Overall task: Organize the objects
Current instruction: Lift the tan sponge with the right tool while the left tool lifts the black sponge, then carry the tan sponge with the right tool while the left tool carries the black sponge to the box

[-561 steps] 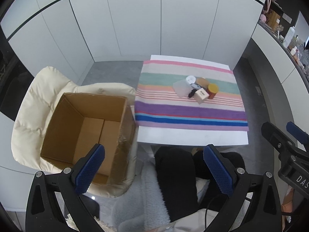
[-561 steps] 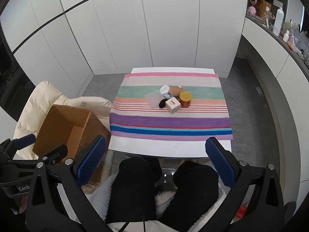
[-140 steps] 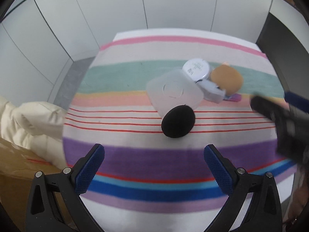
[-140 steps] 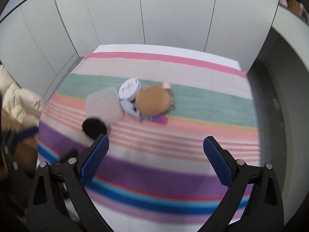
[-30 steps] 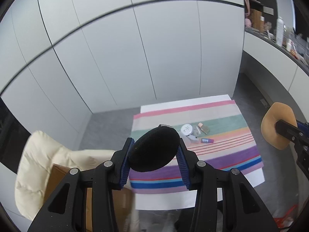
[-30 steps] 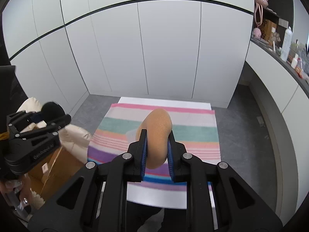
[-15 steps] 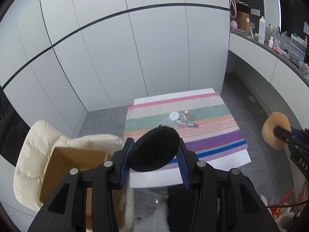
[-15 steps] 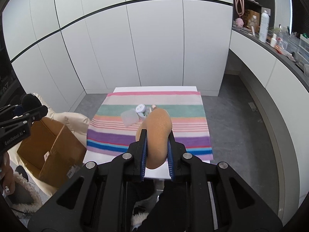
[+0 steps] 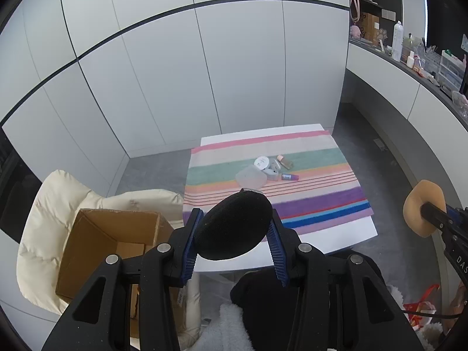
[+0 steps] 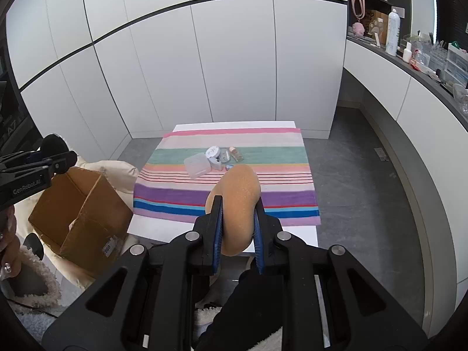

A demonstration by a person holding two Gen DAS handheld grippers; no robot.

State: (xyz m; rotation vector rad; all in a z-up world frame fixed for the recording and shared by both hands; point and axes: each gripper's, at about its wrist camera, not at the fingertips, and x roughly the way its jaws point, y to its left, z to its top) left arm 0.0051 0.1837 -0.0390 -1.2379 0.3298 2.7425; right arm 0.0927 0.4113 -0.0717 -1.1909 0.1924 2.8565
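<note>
My left gripper [image 9: 232, 244] is shut on a black round sponge puff [image 9: 232, 224], held high in front of the table. My right gripper [image 10: 237, 234] is shut on a tan sponge puff [image 10: 237, 204], also held high; it shows at the right of the left wrist view [image 9: 421, 208]. An open cardboard box [image 9: 114, 244] sits on a cream chair to the left, also in the right wrist view [image 10: 79, 216]. On the striped cloth [image 9: 272, 184] lie a clear square lid [image 9: 251, 177], a white round jar [image 9: 261, 162] and small bottles [image 9: 285, 162].
The white table [image 10: 234, 228] stands in front of white wall panels. A cream padded chair [image 9: 52, 204] holds the box. A counter [image 10: 415, 67] with bottles runs along the right wall. The person's black-clad legs [image 9: 263, 307] are below the table's front edge.
Both grippers have pulled further back and up from the table with their puffs. The box now shows more fully at the left.
</note>
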